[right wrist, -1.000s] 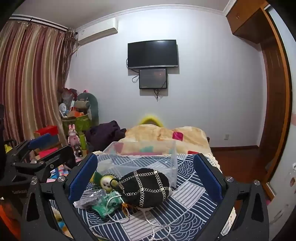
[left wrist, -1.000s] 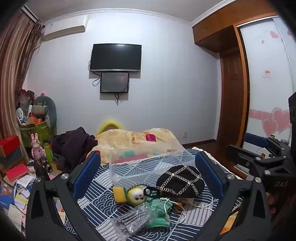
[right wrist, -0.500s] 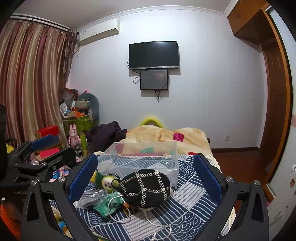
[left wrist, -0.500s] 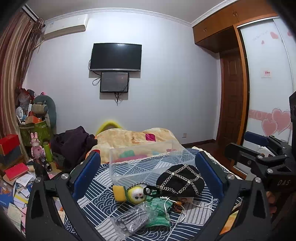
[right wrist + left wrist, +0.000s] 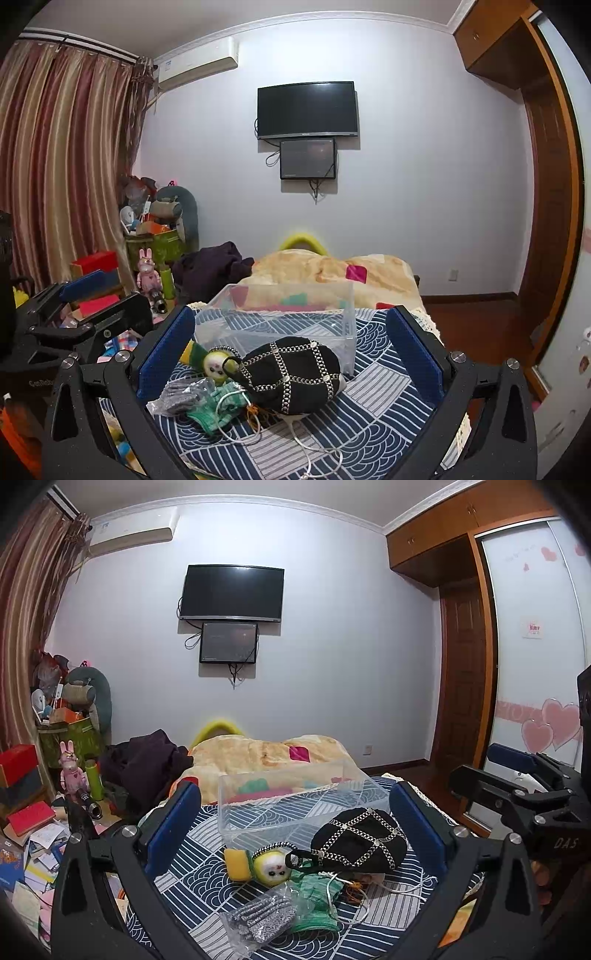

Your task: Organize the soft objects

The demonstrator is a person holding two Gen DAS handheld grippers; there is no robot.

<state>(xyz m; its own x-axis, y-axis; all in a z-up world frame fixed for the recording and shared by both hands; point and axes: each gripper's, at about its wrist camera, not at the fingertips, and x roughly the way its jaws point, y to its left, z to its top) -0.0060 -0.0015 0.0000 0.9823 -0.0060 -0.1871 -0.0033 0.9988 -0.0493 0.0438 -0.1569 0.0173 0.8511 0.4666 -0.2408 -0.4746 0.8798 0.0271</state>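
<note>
A black hat with silver chain lattice (image 5: 360,840) (image 5: 295,371) lies on the blue patterned bedspread (image 5: 207,882) (image 5: 373,410), in front of a clear plastic bin (image 5: 295,797) (image 5: 280,317). Left of it lie a yellow-green plush doll (image 5: 266,864) (image 5: 210,362), a green knit item (image 5: 314,901) (image 5: 218,406), a bag of grey cloth (image 5: 258,921) (image 5: 181,393) and a white cord (image 5: 306,443). My left gripper (image 5: 295,819) is open above the pile. My right gripper (image 5: 291,339) is open, held above the hat. Both are empty.
A peach blanket (image 5: 266,753) and dark clothes (image 5: 144,760) lie beyond the bin. Boxes, books and a pink rabbit figure (image 5: 70,768) clutter the floor at left. A wardrobe (image 5: 532,664) stands at right. The right gripper shows in the left wrist view (image 5: 517,794).
Both grippers have drifted only slightly; the scene sits a little lower in the right wrist view. Nothing was taken hold of or moved.
</note>
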